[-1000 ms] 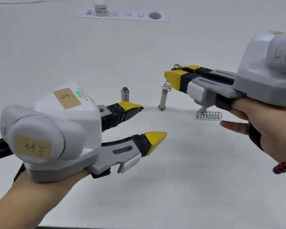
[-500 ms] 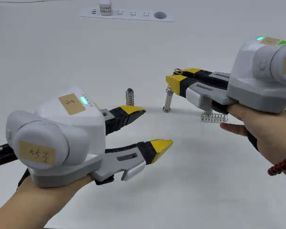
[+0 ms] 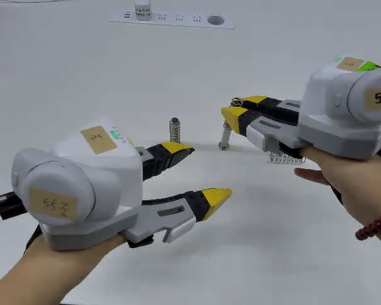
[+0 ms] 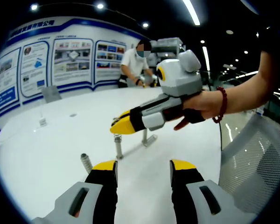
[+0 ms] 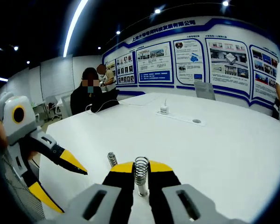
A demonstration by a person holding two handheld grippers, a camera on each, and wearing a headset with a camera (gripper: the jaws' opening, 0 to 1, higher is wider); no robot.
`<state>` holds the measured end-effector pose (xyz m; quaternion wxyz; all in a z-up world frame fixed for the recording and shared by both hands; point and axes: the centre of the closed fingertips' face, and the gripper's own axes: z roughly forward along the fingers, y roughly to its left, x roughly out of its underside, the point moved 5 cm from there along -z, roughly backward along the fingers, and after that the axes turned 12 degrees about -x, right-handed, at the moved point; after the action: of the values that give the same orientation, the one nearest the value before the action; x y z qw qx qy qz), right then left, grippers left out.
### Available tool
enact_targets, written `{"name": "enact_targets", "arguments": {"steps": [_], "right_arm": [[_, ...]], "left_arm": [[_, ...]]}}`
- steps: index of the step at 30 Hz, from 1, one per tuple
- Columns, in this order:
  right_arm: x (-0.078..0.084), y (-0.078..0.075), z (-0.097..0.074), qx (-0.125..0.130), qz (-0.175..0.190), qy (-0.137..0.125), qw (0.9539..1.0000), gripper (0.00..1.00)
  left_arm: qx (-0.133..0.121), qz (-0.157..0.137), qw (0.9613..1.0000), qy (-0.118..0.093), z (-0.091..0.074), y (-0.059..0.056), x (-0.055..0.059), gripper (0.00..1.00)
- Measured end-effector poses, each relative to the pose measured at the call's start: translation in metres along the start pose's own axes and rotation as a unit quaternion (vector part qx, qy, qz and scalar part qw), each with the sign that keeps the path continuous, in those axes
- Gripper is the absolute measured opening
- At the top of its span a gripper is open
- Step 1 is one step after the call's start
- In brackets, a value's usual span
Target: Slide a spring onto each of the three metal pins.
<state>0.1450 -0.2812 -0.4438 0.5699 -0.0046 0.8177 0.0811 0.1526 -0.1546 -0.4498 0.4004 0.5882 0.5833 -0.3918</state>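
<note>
right claw (image 5: 141, 167) is clamped on a spring (image 5: 141, 175), held upright between the yellow tips. a bare pin (image 5: 142, 189) shows right under it, lined up with the coil. can't tell how far the spring is down on it. in the head view that claw (image 3: 236, 114) sits over the top of the middle pin (image 3: 224, 138), which stands on the white desk (image 3: 82, 76).

left claw (image 3: 200, 171) is open, nothing in it, hovering low over the desk near me, tips pointed toward the pins. from its own camera the gap between the jaws (image 4: 143, 163) looks straight at the pin row.

pin with a spring on it (image 3: 174, 130) stands left of the middle pin, just past the upper left-claw tip. same one shows at (image 4: 86, 162) and (image 5: 112, 158).

third pin (image 4: 144, 136) is on the far side of the middle one, mostly hidden behind my right claw in the head view. a loose spring (image 3: 282, 157) lies flat on the desk at its base.

power strip (image 3: 171, 18) is at the far edge of the desk, well apart from the pins.
</note>
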Motion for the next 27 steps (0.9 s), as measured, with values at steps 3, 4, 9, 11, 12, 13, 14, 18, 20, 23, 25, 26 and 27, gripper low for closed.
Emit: {"name": "enact_targets", "arguments": {"steps": [3,4,9,11,12,13,14,18,20,23,25,26,27], "right_arm": [[0.002,0.0,0.001,0.001,-0.001,0.003,1.0,0.12],[0.002,0.0,0.001,0.001,-0.002,0.005,1.0,0.12],[0.007,0.001,0.003,0.002,-0.007,0.012,0.9999,0.12],[0.01,0.001,0.004,0.002,-0.006,0.014,0.9999,0.12],[0.01,0.001,0.005,0.002,-0.007,0.016,0.9999,0.12],[0.012,0.001,0.006,0.003,-0.008,0.02,0.9998,0.12],[0.013,0.001,0.006,0.003,-0.009,0.021,0.9997,0.12],[0.017,0.002,0.007,0.004,-0.007,0.026,0.9996,0.12],[0.018,0.002,0.008,0.004,-0.005,0.027,0.9996,0.12],[0.021,0.001,0.009,0.005,-0.002,0.03,0.9995,0.12],[0.023,0.001,0.01,0.004,-0.001,0.032,0.9995,0.12],[0.024,0.001,0.01,0.004,0.001,0.033,0.9995,0.12],[0.025,0.001,0.01,0.004,0.001,0.034,0.9994,0.12]], "left_arm": [[0.0,-0.002,1.0,0.0,0.0,0.001,0.0,0.46],[-0.001,-0.003,1.0,0.0,0.0,0.001,0.0,0.46],[-0.001,-0.002,1.0,0.0,0.0,0.001,0.0,0.46],[-0.001,-0.002,1.0,0.0,0.0,0.001,0.0,0.46],[-0.001,-0.002,1.0,0.0,0.0,0.001,0.0,0.45],[-0.001,-0.002,1.0,0.0,0.0,0.001,0.0,0.45],[-0.001,-0.002,1.0,0.0,0.0,0.001,0.001,0.45],[-0.003,-0.002,1.0,0.002,-0.001,0.002,0.001,0.45],[-0.003,-0.003,1.0,0.002,-0.001,0.002,0.001,0.45],[-0.003,-0.003,1.0,0.001,-0.001,0.002,0.001,0.45],[-0.003,-0.004,1.0,0.0,-0.001,0.002,0.001,0.45],[-0.003,-0.004,1.0,0.001,-0.001,0.002,0.001,0.45],[-0.003,-0.004,1.0,0.001,-0.001,0.002,0.001,0.45]]}}
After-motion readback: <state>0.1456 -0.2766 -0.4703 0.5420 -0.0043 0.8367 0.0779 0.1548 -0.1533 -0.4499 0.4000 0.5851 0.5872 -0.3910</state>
